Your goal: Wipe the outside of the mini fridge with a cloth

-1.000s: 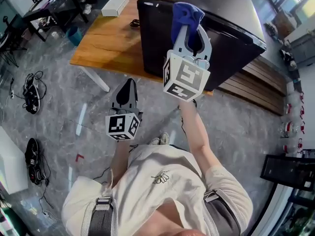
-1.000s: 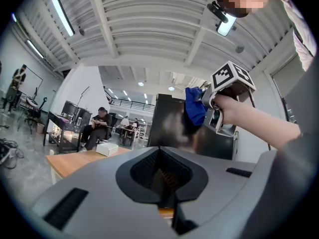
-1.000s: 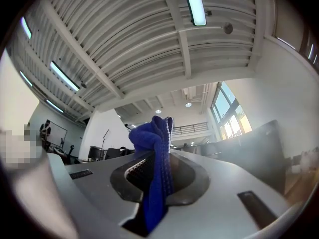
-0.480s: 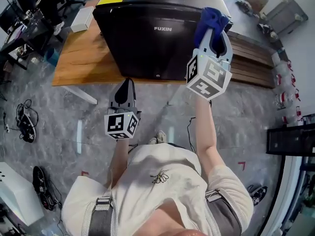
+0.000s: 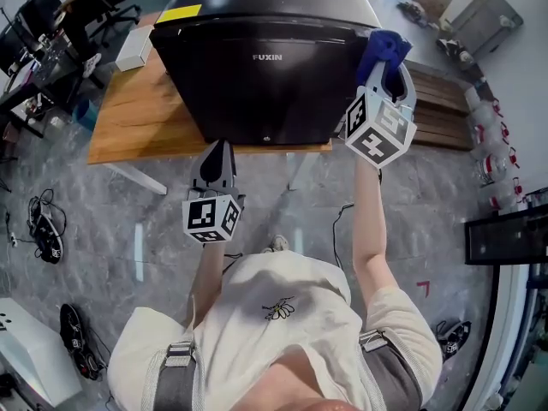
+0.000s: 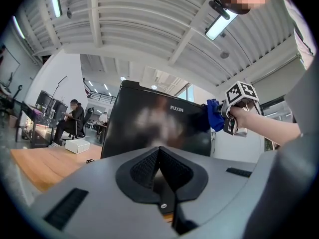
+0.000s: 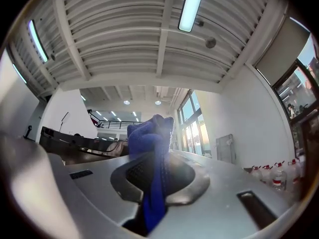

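By 1 mini fridge (image 5: 257, 84): 1 cloth (image 5: 383, 50) in rt gripper (image 5: 386, 71) jaws.

Under you lies a grey marbled floor (image 5: 94, 221) with loose cables (image 5: 43, 229) at your left, a wooden table (image 5: 137, 118) ahead with a white box (image 5: 134, 50) on it, and a slatted wood deck (image 5: 445, 114) to its right. Overhead runs a ribbed white ceiling (image 7: 124, 44) with a lit tube lamp (image 7: 191, 6), and tall windows (image 7: 192, 123) glow beside a white wall (image 7: 239, 118). Far off at your left a person (image 6: 75, 116) sits at a desk (image 6: 37, 133).
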{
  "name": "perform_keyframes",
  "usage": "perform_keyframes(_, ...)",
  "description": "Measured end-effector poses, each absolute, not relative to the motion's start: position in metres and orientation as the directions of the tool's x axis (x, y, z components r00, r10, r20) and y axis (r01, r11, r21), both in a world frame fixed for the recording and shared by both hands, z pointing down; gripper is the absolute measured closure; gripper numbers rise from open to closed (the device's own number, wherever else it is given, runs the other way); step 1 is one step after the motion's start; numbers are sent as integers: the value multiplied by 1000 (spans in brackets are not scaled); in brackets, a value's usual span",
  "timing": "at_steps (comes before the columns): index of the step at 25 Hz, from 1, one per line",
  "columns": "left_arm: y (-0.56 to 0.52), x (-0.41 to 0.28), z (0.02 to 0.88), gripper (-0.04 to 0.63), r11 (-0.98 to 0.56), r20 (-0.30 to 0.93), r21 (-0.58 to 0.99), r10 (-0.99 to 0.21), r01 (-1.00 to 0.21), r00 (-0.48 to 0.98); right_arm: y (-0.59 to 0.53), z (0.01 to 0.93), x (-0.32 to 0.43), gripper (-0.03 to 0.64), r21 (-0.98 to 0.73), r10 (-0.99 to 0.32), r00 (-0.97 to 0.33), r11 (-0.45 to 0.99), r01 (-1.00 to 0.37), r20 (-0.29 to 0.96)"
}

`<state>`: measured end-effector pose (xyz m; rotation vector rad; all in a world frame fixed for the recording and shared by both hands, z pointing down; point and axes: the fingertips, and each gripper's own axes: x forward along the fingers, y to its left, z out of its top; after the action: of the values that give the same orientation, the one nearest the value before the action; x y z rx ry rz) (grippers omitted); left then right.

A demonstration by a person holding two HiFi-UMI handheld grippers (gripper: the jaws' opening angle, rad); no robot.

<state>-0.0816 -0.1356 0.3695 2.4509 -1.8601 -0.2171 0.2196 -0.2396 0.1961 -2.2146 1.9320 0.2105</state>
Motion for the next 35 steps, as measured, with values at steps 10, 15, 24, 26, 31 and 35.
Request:
perform_keyframes(10, -134, -95, 369, 591, -242, -77, 125, -969, -962, 234, -248, 203, 235, 555, -78, -960, 166, -152, -985, -224)
perform_keyframes(15, -132, -102, 368, 591, -225, -78, 124, -973, -966, 217, -229, 200, 233, 555, -101, -955, 164, -142, -985, -248)
perform_keyframes(24, -114, -118, 365, 591, -171, -76, 96, -983, -981, 164, -196, 218, 67, 555, -153, -932, -266, 308, -939, -246)
perform_keyframes(26, -107, -126, 362, 591, -148, -85, 100, -987, -984, 140, -196, 223, 15, 555, -166, -902, -360, 403, -900, -239)
perform_keyframes(31, -86, -153, 363, 591, -73, -83, 112, -994, -991, 64, -210, 234, -116, 555, -121, -796, -576, 600, -791, -186)
perform_keyframes(35, -67, -182, 369, 591, 15, -69, 129, -997, -991, -25, -227, 239, -179, 555, -16, -780, -609, 617, -787, -144)
